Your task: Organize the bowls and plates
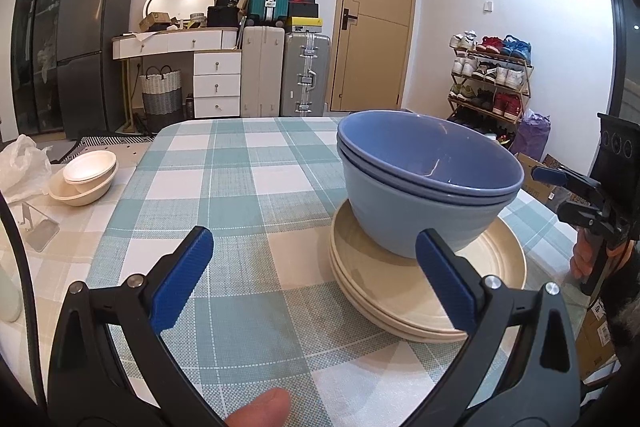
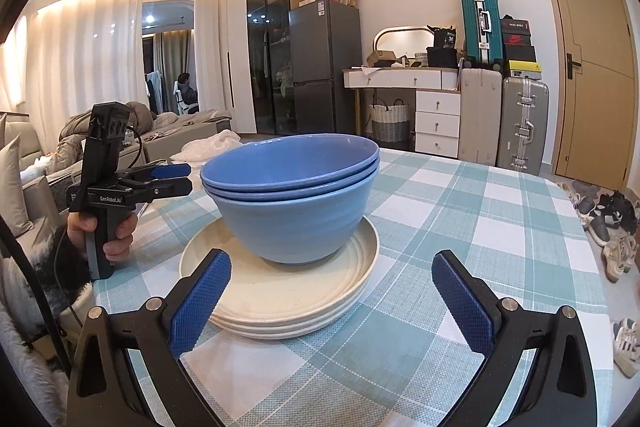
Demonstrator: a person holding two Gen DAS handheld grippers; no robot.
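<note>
Three blue bowls [image 2: 294, 203] are nested together and stood on a stack of cream plates [image 2: 288, 299], which is set on the checked desk [image 2: 460, 227]. The left tongs [image 1: 314, 277] are spread wide and held empty just before the plates. The right tongs [image 2: 330, 301] are likewise spread, with nothing gripped. Two white bowls [image 1: 86, 177] are seen well apart, off the desk's left side.

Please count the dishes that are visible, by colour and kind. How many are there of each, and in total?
blue bowls, nested: 3
cream plates, stacked under them: 3
white bowls, nested at the side: 2
Total: 8
</note>
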